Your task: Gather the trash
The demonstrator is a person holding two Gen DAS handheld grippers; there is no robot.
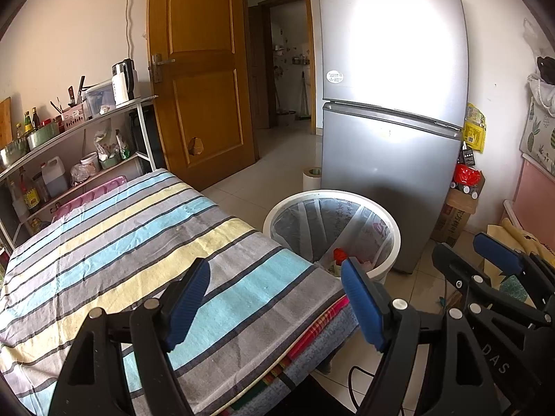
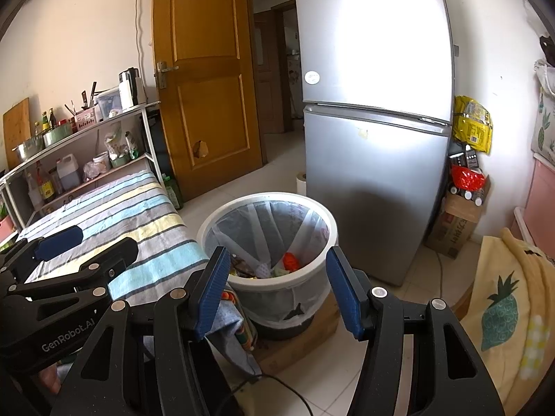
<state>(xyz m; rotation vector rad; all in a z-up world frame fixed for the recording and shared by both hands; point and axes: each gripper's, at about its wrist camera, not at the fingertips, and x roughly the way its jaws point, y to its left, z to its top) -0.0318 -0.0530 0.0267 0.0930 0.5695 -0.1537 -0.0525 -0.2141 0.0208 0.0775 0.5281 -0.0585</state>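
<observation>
A white round trash bin (image 1: pixel 392 228) (image 2: pixel 215 215) with a clear liner stands on the floor between the table and the fridge. Red and mixed scraps of trash (image 2: pixel 289 261) (image 1: pixel 339 253) lie at its bottom. My left gripper (image 1: pixel 275 279) is open over the near right part of the striped tablecloth (image 1: pixel 138 242), nothing between its blue pads. My right gripper (image 2: pixel 277 267) is open too, empty, held in front of the bin. Each gripper shows at the edge of the other's view: the right gripper (image 1: pixel 464 254) and the left gripper (image 2: pixel 100 241).
A silver fridge (image 2: pixel 374 138) rises behind the bin. A wooden door (image 2: pixel 208 79) stands open at the back. Shelves with bottles and pots (image 1: pixel 52 138) line the left wall. A cardboard box (image 2: pixel 458 222) and a pineapple-print cloth (image 2: pixel 503 305) sit at right. A black cable (image 2: pixel 277 388) runs across the floor.
</observation>
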